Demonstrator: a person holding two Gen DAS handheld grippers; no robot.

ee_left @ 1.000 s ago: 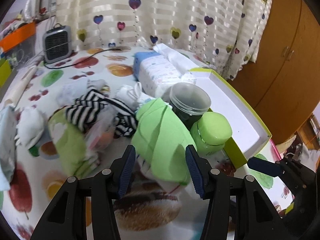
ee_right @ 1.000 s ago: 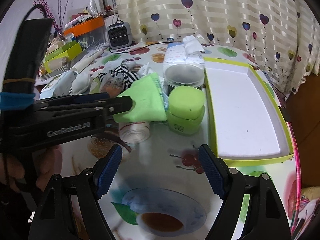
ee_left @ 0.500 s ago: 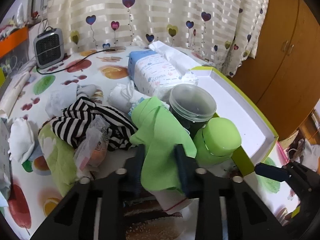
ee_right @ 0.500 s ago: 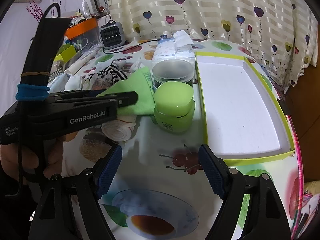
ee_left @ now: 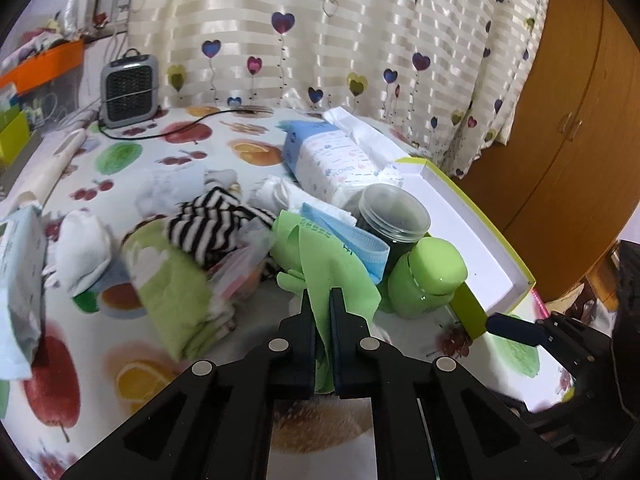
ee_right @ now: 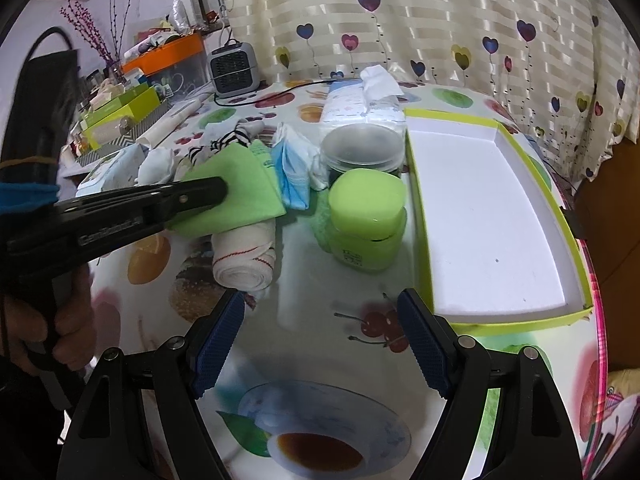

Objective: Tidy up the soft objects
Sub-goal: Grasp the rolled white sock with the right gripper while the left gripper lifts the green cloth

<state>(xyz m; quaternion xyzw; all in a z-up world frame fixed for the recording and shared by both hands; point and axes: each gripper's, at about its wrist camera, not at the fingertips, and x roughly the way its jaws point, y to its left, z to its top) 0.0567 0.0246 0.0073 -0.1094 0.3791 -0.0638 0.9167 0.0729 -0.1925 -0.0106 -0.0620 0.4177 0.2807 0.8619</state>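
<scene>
A second ago the left claw stood open around the green cloth; now it has pinched shut on it, lifted clear of the bandage roll. The right claw hangs wide open, empty, with the white tray ahead to its right, ready to receive the cloth.

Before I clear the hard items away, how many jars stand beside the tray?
2. The green-lidded jar stands nearest, against the white tray's left wall; the clear-lidded dark jar is just behind it. The cloth pile could hide others.
</scene>
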